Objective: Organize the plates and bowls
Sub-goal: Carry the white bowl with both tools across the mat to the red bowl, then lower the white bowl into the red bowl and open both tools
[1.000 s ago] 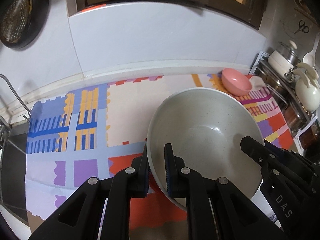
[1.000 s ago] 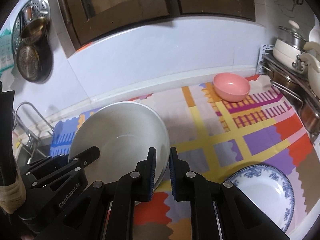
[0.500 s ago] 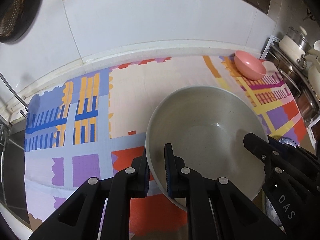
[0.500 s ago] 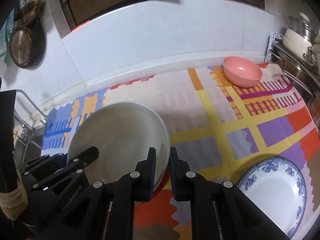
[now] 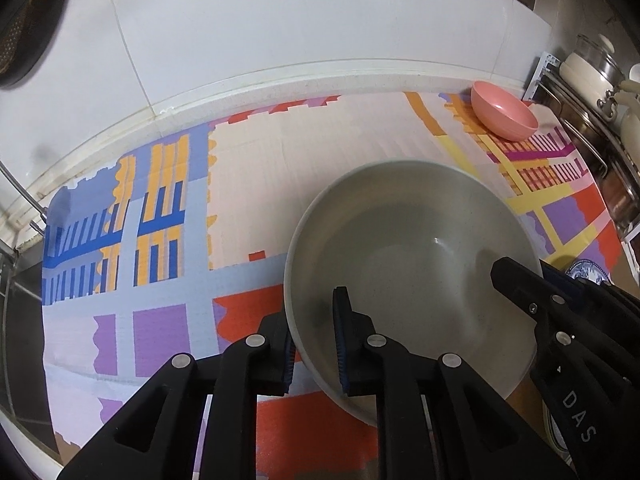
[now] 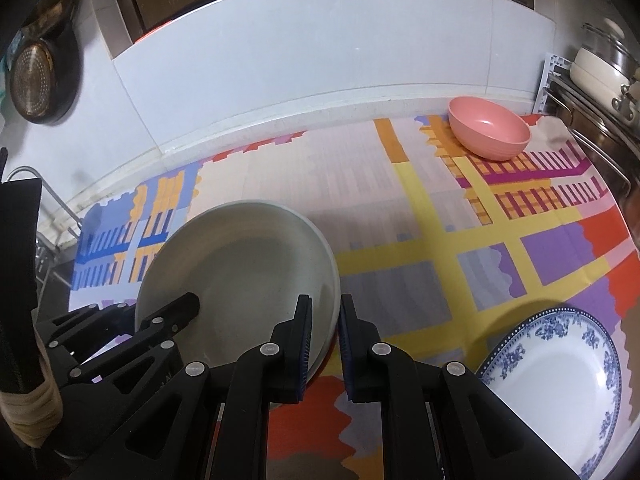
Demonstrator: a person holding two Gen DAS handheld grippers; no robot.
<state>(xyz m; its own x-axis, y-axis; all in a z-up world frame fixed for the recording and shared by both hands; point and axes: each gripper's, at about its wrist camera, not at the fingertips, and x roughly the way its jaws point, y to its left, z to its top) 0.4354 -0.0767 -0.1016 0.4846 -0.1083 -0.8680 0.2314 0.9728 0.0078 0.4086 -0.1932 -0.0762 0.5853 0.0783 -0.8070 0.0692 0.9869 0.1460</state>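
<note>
A large grey-white bowl point(image 5: 408, 256) is held above the patterned mat by both grippers. My left gripper point(image 5: 314, 344) is shut on the bowl's near left rim, one finger inside, one outside. My right gripper point(image 6: 325, 344) is shut on the bowl's point(image 6: 240, 264) right rim in the same way. A pink bowl point(image 6: 488, 128) sits at the back right of the mat; it also shows in the left wrist view point(image 5: 503, 115). A white plate with blue flowers point(image 6: 560, 364) lies at the front right.
A colourful patterned mat point(image 6: 420, 216) covers the counter. A rack with pots point(image 6: 596, 76) stands at the right. A sink and faucet point(image 6: 28, 208) are at the left. Pans point(image 6: 36, 76) hang on the wall at upper left.
Both grippers have carried the bowl back toward me and a little right; the pink bowl and back wall look farther. The grips on the rim are unchanged.
</note>
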